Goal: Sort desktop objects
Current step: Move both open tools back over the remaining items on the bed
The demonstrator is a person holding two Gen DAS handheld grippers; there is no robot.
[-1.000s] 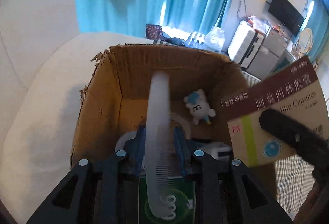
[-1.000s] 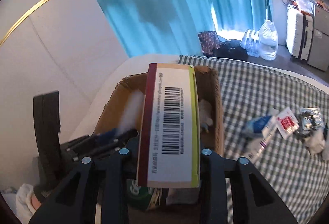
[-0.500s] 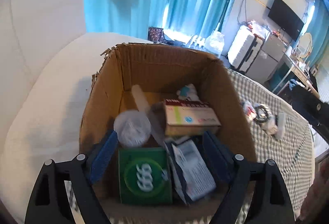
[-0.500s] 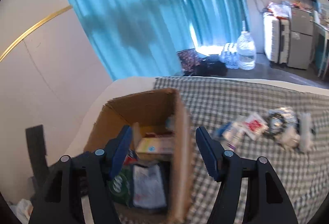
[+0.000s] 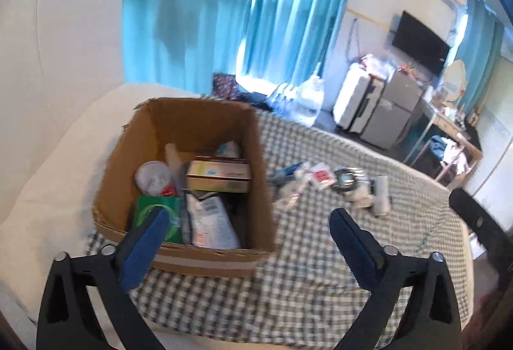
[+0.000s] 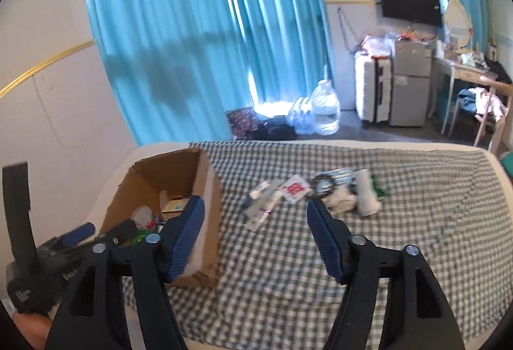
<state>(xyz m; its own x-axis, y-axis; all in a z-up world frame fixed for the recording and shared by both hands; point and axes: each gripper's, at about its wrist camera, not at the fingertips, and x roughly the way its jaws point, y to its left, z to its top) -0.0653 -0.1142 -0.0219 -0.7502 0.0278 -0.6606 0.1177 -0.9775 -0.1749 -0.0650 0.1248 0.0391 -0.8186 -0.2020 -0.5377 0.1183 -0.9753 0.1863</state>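
Note:
A cardboard box (image 5: 259, 189) stands on the checked cloth at the left and also shows in the right wrist view (image 6: 208, 189). It holds a medicine carton (image 5: 219, 174), a white comb (image 5: 171, 154), a round white lid (image 5: 152, 176), a green pack (image 5: 155, 215) and a foil pouch (image 5: 210, 221). Several small items (image 5: 323, 180) lie loose on the cloth to its right, also in the right wrist view (image 6: 317, 192). My left gripper (image 5: 248, 233) is open and empty, in front of the box. My right gripper (image 6: 255, 226) is open and empty, above the cloth beside the box.
The checked cloth (image 6: 416, 221) covers a white bed. Blue curtains (image 6: 192, 29), water bottles (image 6: 323, 107), a white suitcase (image 6: 373, 90), a grey cabinet (image 6: 410, 83) and a wall TV (image 6: 408, 2) lie beyond. The left gripper's body (image 6: 48, 266) shows at the lower left.
The left gripper let go of the white comb and the right let go of the medicine carton; both now lie in the box. Both grippers opened and pulled back from the box.

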